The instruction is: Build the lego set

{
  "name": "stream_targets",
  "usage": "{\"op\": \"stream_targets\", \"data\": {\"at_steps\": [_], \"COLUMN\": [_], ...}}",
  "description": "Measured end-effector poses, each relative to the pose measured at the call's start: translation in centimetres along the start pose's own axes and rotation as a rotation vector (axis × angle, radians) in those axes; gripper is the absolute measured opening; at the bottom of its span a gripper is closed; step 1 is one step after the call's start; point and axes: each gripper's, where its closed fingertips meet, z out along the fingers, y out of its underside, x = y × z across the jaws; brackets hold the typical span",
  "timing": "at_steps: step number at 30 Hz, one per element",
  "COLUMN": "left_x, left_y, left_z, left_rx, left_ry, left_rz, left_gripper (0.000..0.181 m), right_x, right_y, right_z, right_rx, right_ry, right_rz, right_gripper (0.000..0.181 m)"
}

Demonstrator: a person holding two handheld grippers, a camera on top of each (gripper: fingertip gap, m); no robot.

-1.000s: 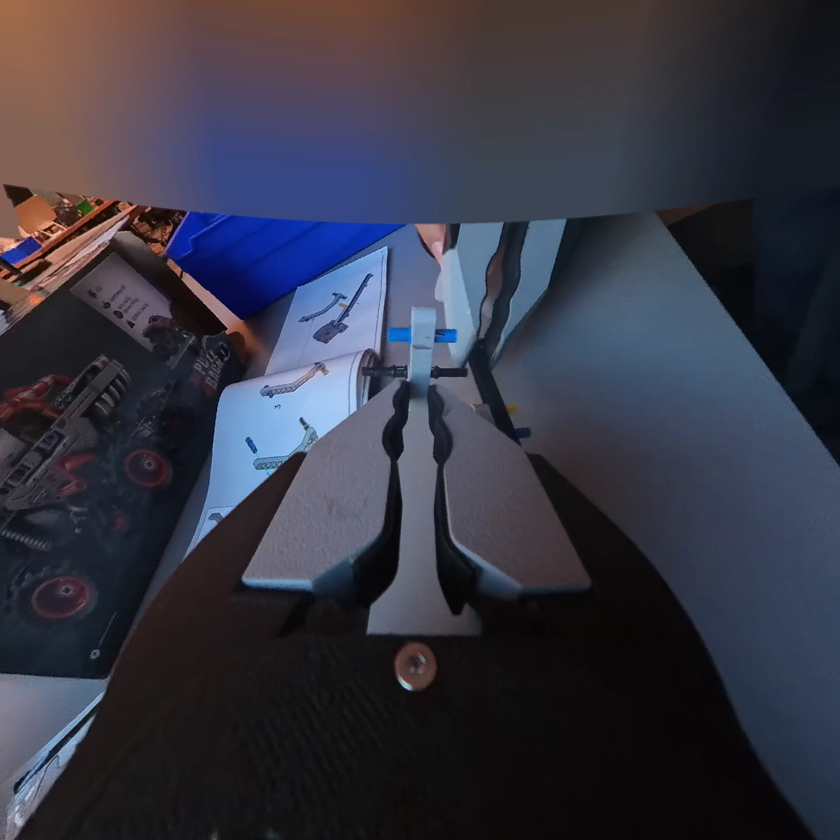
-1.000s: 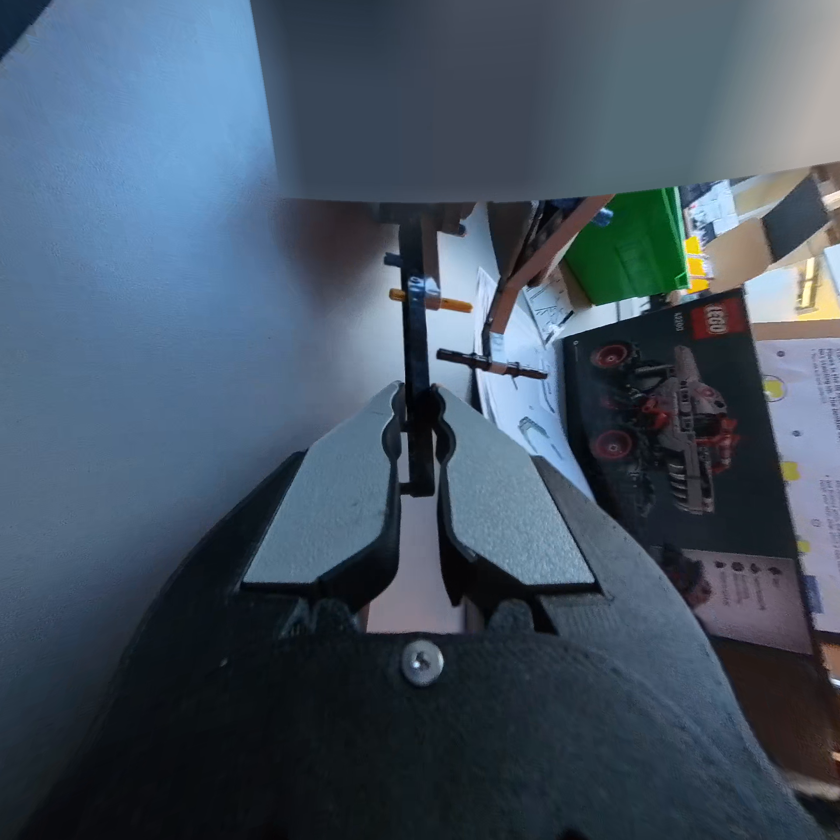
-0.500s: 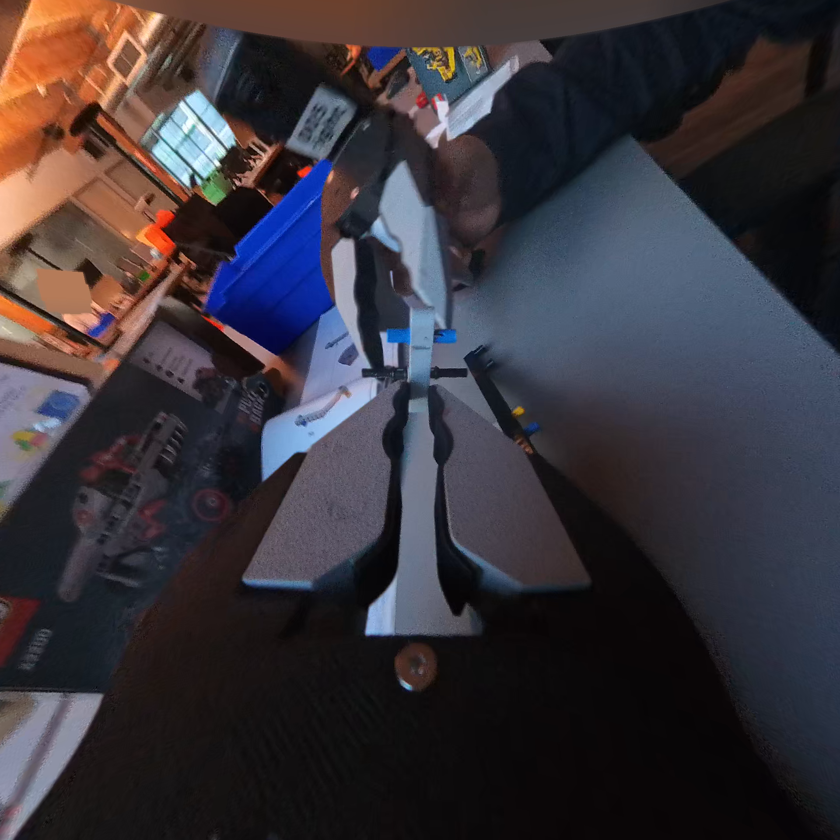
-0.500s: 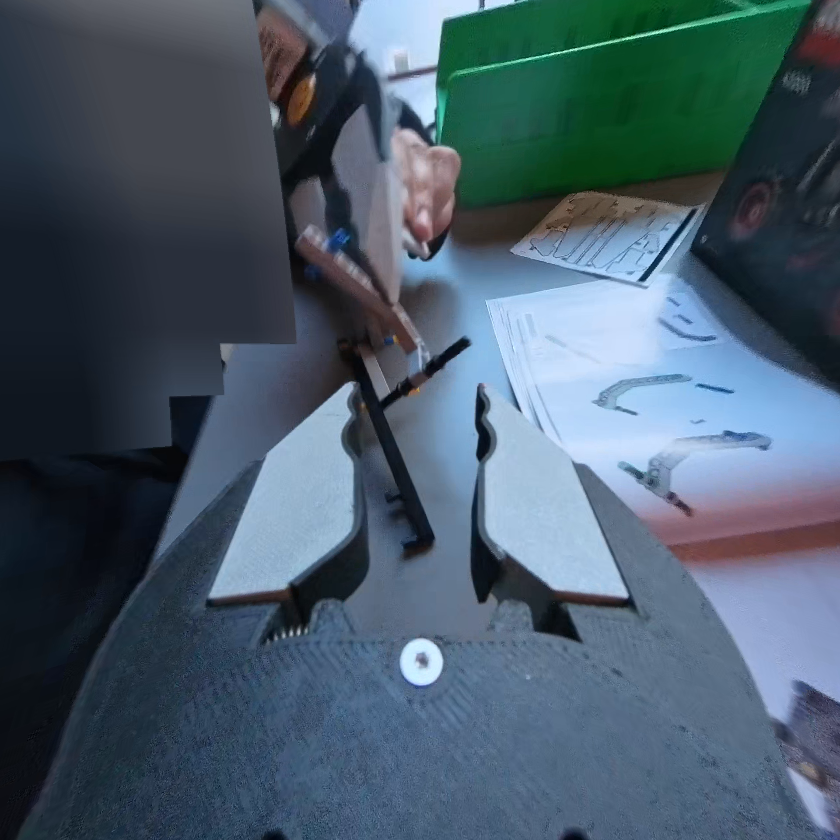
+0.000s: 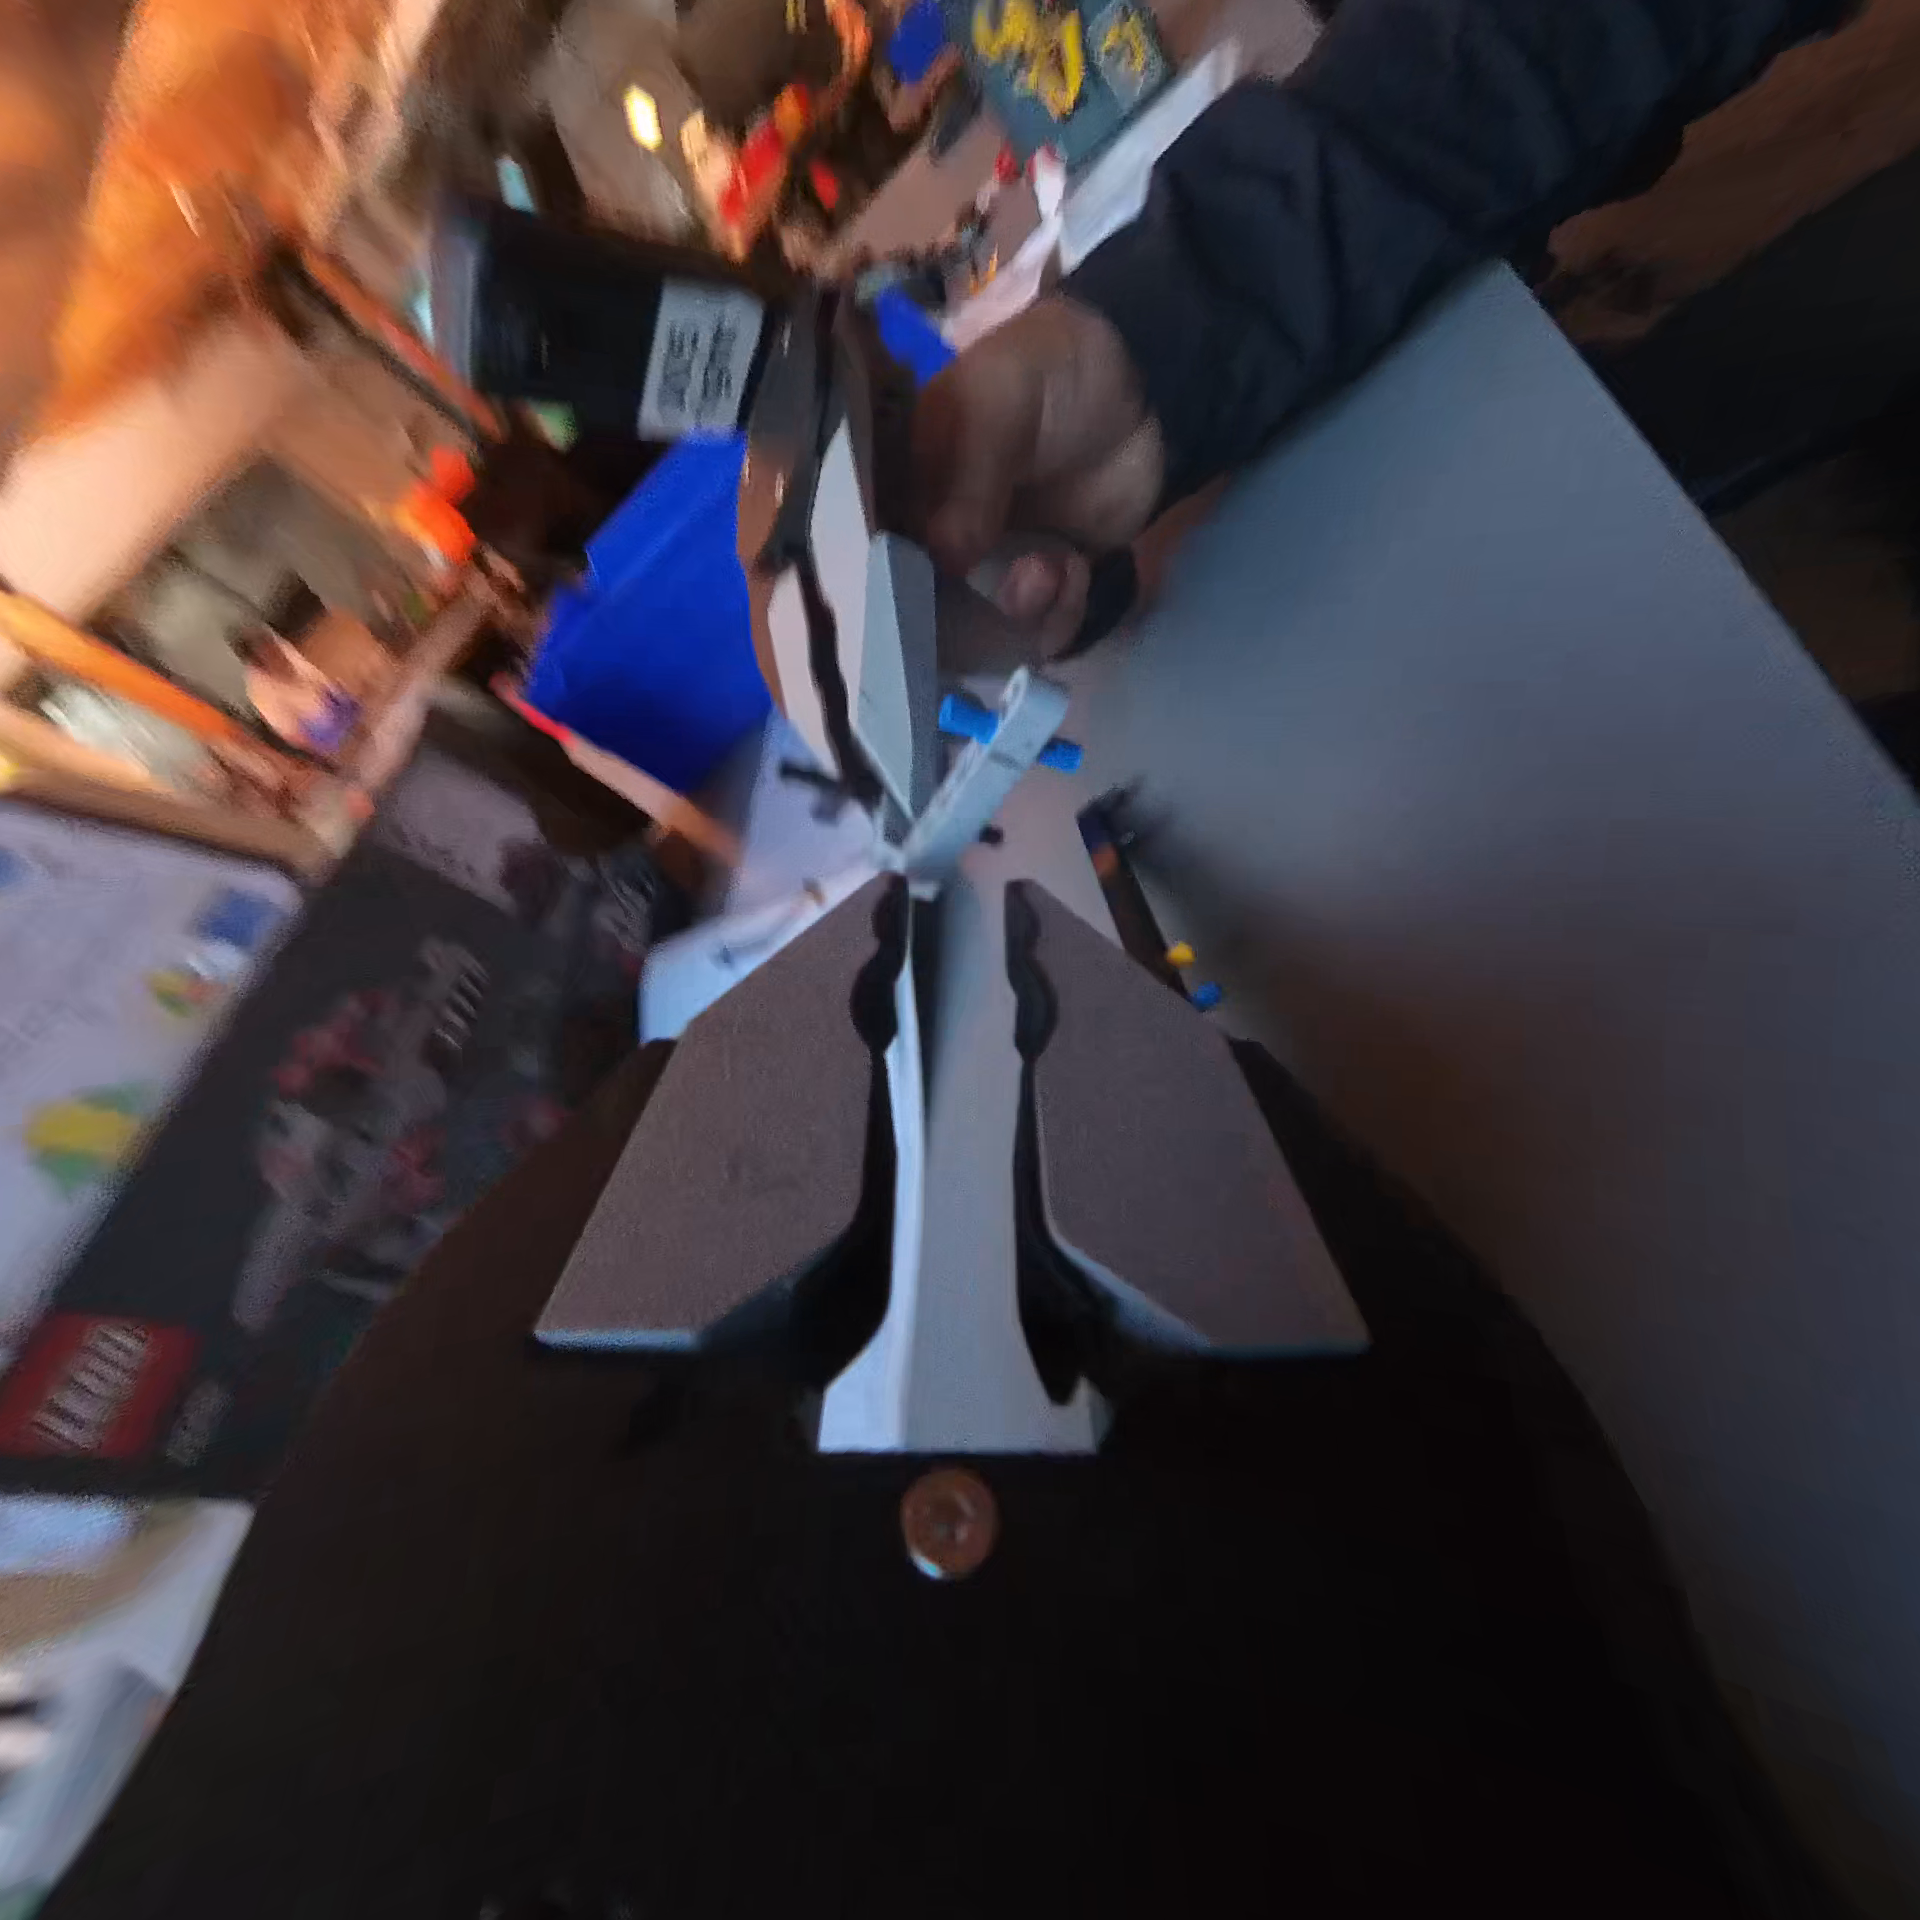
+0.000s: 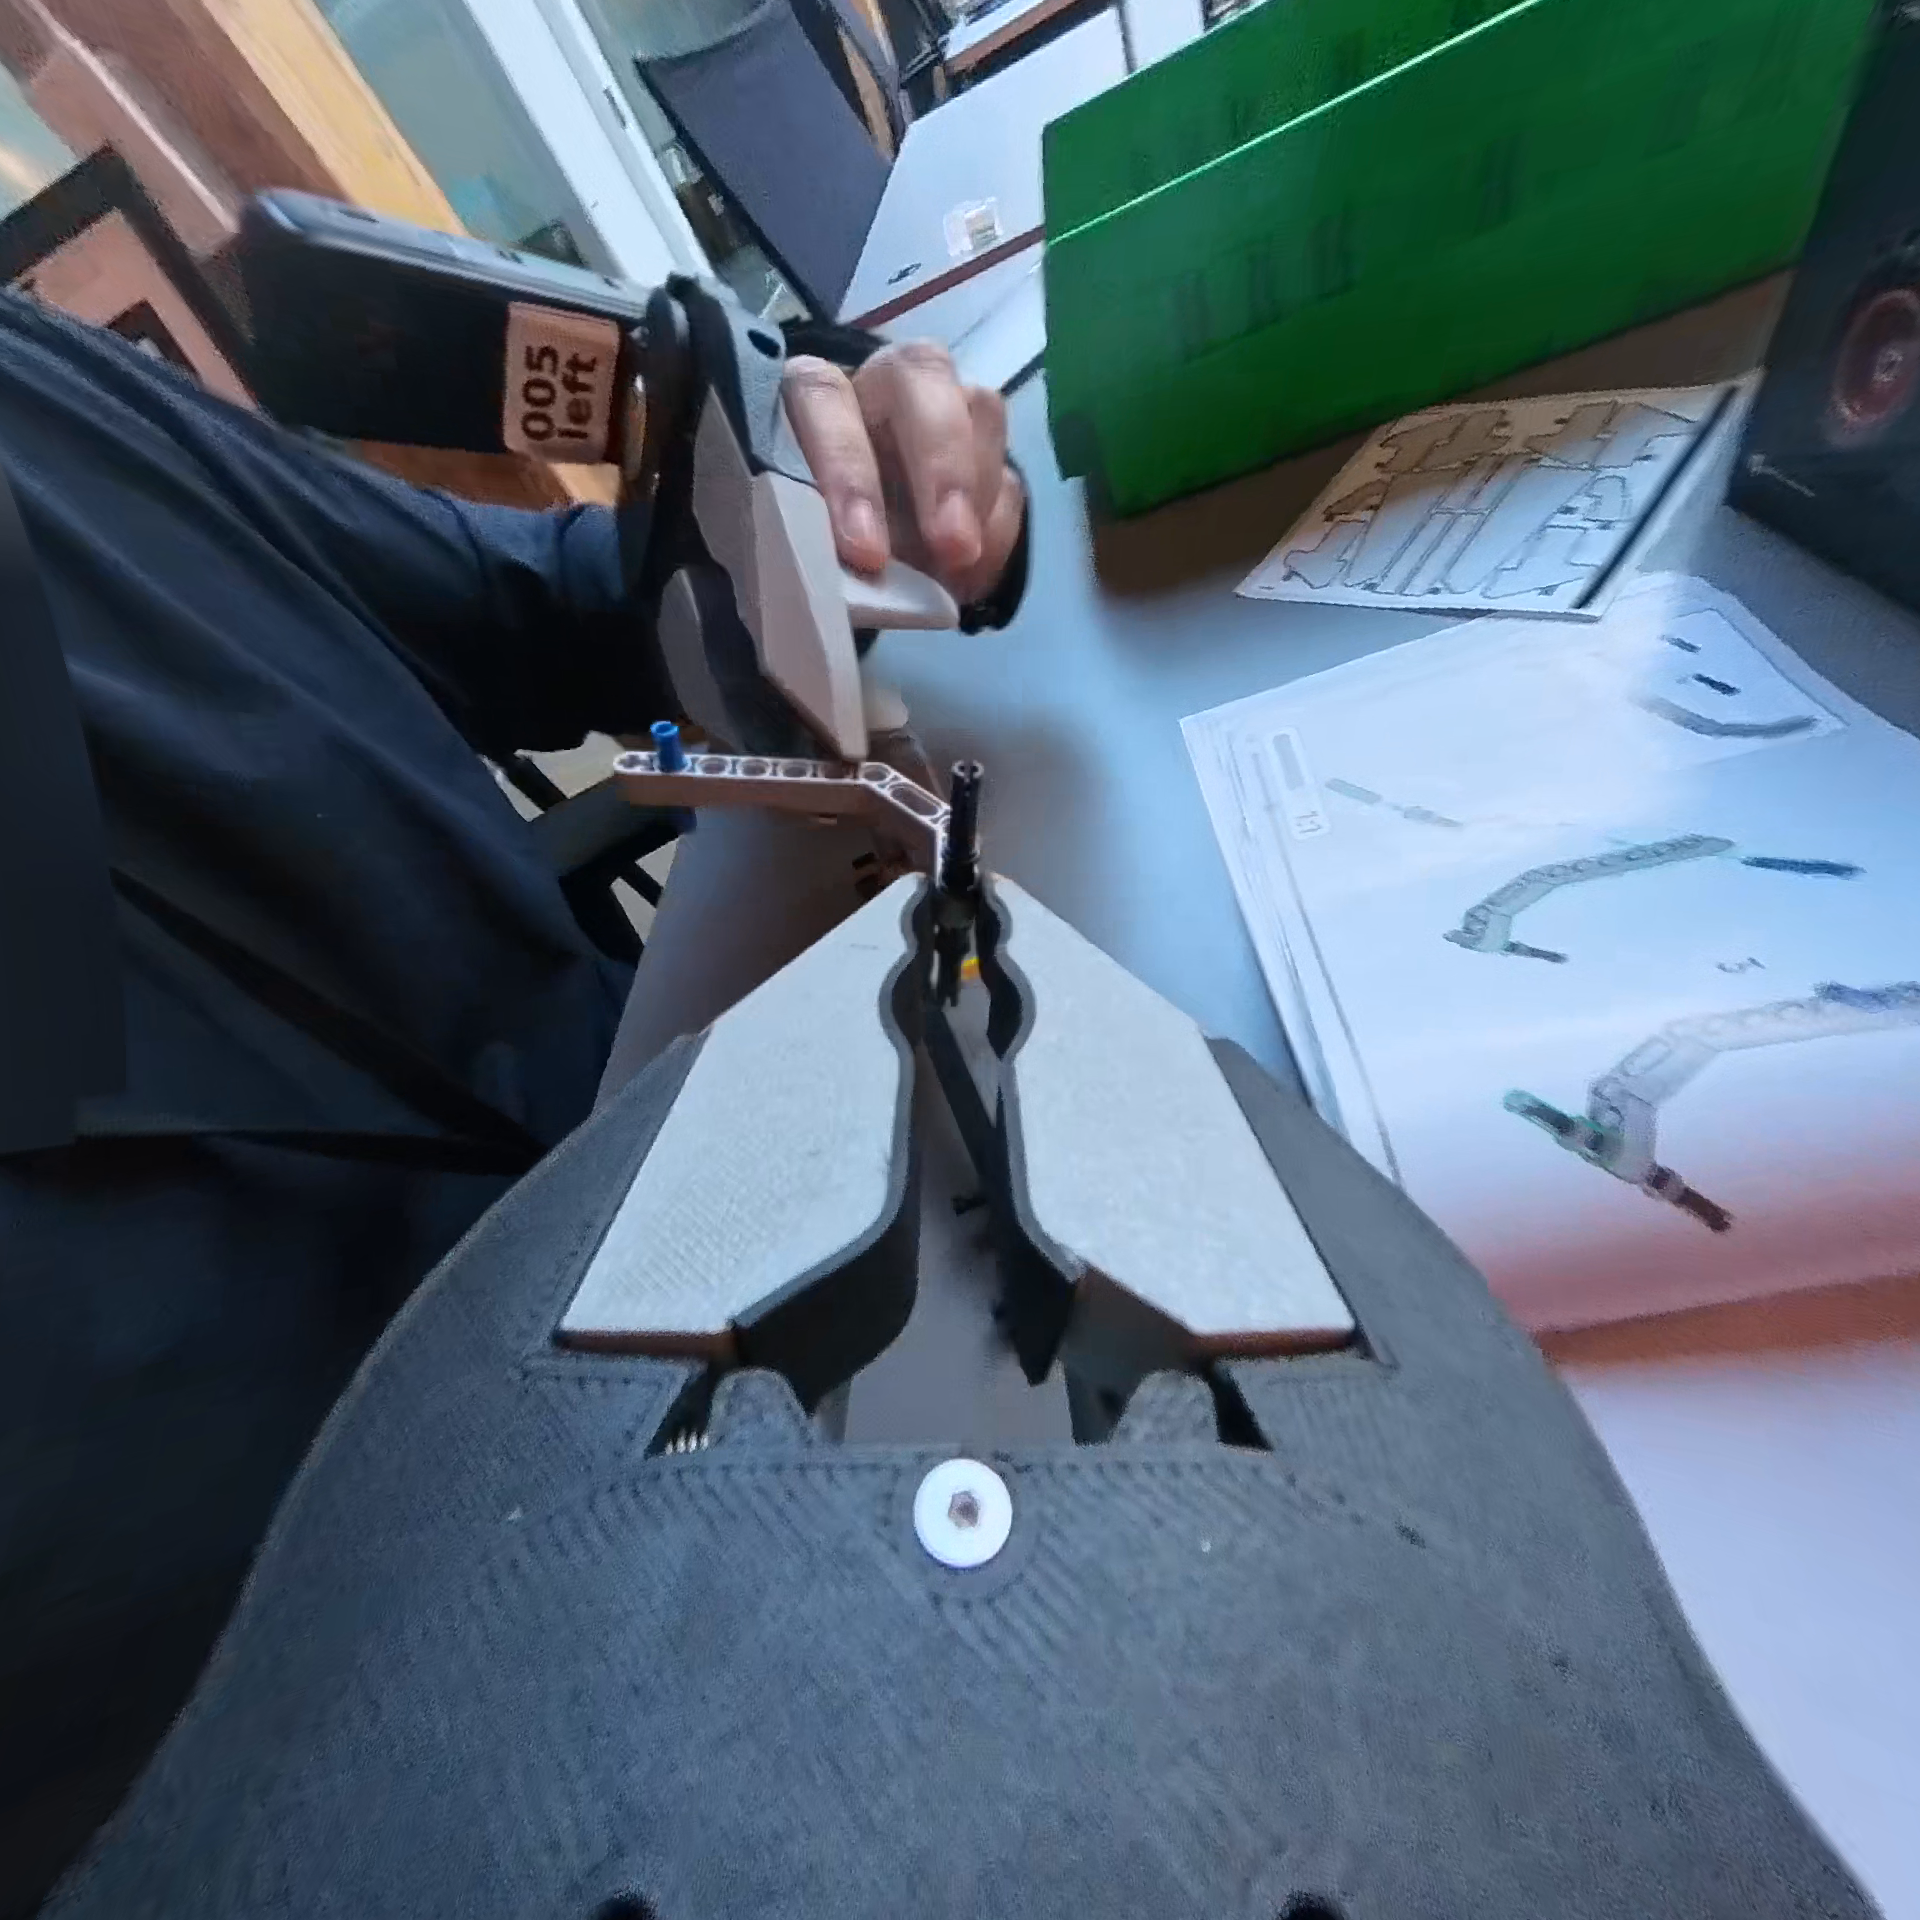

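My right gripper [image 6: 956, 896] is shut on a black axle [image 6: 961, 821] that sticks through the end of a bent grey beam [image 6: 769, 771]. The beam carries a blue pin [image 6: 663, 740] at its other end. My left gripper [image 5: 956, 896] has its jaws a little apart. The grey beam [image 5: 987, 774] leans tilted at its left fingertip [image 5: 883, 914]. In the right wrist view the left gripper [image 6: 854, 750] touches the beam at its bend. A long black beam [image 6: 971, 1112] lies on the table under my right gripper. It also shows in the left wrist view [image 5: 1138, 904] with yellow and blue pins.
An open instruction booklet [image 6: 1558, 883] and a printed sheet [image 6: 1496, 509] lie to the right. A green bin [image 6: 1455, 208] stands behind them. The dark set box [image 5: 312, 1091] and a blue bin [image 5: 655, 644] are on the left. The grey table [image 5: 1507, 831] ends close by. Only a small space, under 4 cm, lies between the two pairs of fingers.
My right gripper let go of the black beam, which now lies on the table, and shut on the black axle. My left jaws parted a little and the grey beam tilted.
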Motion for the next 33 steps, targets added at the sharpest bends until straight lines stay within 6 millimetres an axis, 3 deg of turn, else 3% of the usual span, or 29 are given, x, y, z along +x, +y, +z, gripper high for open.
{"op": "stream_targets", "data": {"at_steps": [2, 4, 7, 9, 12, 14, 17, 22, 24, 29, 33], "left_x": [-0.1, 1.2, 3.2, 3.3, 3.3, 4.0, 5.1, 6.9, 6.9, 4.9, 0.8], "left_y": [1.7, 2.7, 1.7, 1.3, 2.6, 3.3, 3.9, 3.7, 3.6, 4.4, 7.3], "left_z": [-0.3, -0.6, -1.0, -1.0, -0.4, -0.2, 0.1, 0.4, 0.8, 2.0, 2.8], "left_rx": [-0.098, -0.156, -0.151, -0.153, -0.267, -0.375, -0.496, -0.603, -0.604, -0.594, -0.676], "left_ry": [0.062, 0.207, 0.482, 0.569, 0.56, 0.598, 0.657, 0.831, 0.817, 0.539, 0.182], "left_rz": [-0.268, -0.572, -0.928, -1.015, -0.975, -0.969, -0.931, -0.966, -0.957, -0.633, -0.098], "left_gripper": [0.027, 0.038, 0.048, 0.035, 0.031, 0.038, 0.034, 0.019, 0.019, 0.019, 0.018], "right_x": [0.8, 1.3, 2.3, 2.3, 2.0, 1.7, 1.4, 0.7, 0.8, 1.4, 2.7], "right_y": [-0.2, -0.4, -0.4, -0.5, -0.5, -0.6, -0.7, -0.5, -0.2, 0.5, 0.7], "right_z": [-1.0, -1.8, -2.5, -2.6, -2.8, -2.8, -2.9, -2.7, -2.5, -2.4, -2.8], "right_rx": [0.029, 0.064, 0.077, 0.084, 0.088, 0.087, 0.078, 0.056, 0.043, 0.027, 0.058], "right_ry": [0.031, 0.038, 0.075, 0.079, 0.075, 0.071, 0.078, 0.06, 0.071, 0.089, 0.112], "right_rz": [0.037, 0.09, 0.137, 0.141, 0.132, 0.117, 0.094, 0.078, 0.08, 0.194, 0.297], "right_gripper": [0.005, 0.005, 0.005, 0.005, 0.005, 0.005, 0.005, 0.005, 0.005, 0.005, 0.005]}}
